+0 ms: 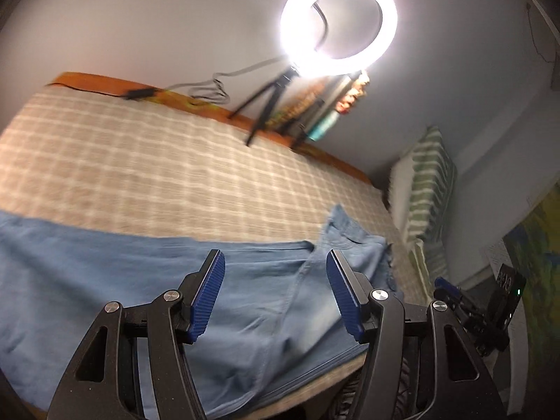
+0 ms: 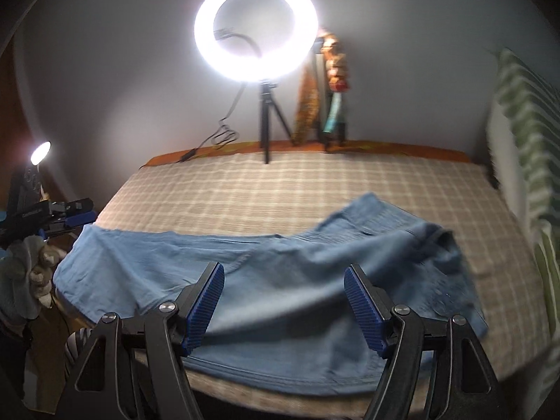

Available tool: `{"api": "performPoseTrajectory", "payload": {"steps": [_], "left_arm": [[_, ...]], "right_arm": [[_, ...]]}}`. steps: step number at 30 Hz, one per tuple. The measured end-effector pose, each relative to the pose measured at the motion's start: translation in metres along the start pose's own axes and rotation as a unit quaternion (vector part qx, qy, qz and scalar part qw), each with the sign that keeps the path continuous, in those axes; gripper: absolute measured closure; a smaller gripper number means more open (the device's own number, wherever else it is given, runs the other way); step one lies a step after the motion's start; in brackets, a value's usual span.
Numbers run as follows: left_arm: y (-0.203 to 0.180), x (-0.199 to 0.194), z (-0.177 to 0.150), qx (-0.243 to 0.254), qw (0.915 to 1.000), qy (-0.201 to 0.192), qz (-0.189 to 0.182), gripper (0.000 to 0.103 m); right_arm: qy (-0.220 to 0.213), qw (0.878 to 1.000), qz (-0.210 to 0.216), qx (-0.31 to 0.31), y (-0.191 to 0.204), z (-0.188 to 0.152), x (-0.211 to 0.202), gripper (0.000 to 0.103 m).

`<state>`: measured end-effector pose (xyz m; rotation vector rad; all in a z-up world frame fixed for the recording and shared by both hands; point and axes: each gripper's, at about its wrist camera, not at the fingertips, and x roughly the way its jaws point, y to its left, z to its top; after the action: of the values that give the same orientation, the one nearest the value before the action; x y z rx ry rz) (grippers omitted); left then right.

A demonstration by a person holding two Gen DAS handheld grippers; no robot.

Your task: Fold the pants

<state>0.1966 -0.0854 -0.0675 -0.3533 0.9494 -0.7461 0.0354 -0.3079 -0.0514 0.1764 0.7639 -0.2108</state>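
Light blue pants (image 1: 147,280) lie spread lengthwise along the near edge of a bed with a beige checked sheet (image 1: 140,161); the waist end is rumpled at the right (image 2: 402,231). My left gripper (image 1: 274,294) is open and empty, held above the pants near the crotch seam. My right gripper (image 2: 283,304) is open and empty, held above the pants (image 2: 280,280) near the bed's front edge. The left gripper (image 2: 66,215) shows at the left edge of the right wrist view, and the right gripper (image 1: 472,308) at the right edge of the left wrist view.
A lit ring light on a tripod (image 2: 257,24) stands at the far side of the bed by the wall, with its cable (image 2: 217,136) trailing. A green striped pillow (image 2: 525,133) stands at the right. A small lamp (image 2: 40,152) glows at the left.
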Motion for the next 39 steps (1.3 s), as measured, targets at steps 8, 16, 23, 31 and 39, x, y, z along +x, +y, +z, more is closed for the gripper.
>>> {"api": "performPoseTrajectory", "payload": {"steps": [8, 16, 23, 31, 39], "left_arm": [[-0.062, 0.126, 0.024, 0.021, 0.9912, 0.119, -0.053, 0.043], [-0.096, 0.238, 0.036, 0.035, 0.9833, 0.175, -0.035, 0.043], [-0.114, 0.303, 0.027, 0.073, 0.9778, 0.197, 0.005, 0.043], [-0.135, 0.327, 0.004, 0.151, 0.9676, 0.196, 0.049, 0.061], [-0.138, 0.331, 0.002, 0.19, 0.9629, 0.175, 0.076, 0.099]], "right_arm": [[-0.016, 0.997, -0.048, 0.059, -0.074, -0.022, -0.031, 0.029], [-0.019, 0.993, -0.064, 0.097, -0.121, -0.038, -0.043, 0.029], [-0.01, 0.989, -0.075, 0.127, -0.157, -0.051, -0.036, 0.029], [-0.006, 0.986, -0.08, 0.149, -0.18, -0.06, -0.033, 0.03], [-0.008, 0.984, -0.08, 0.161, -0.189, -0.067, -0.032, 0.03]]}}
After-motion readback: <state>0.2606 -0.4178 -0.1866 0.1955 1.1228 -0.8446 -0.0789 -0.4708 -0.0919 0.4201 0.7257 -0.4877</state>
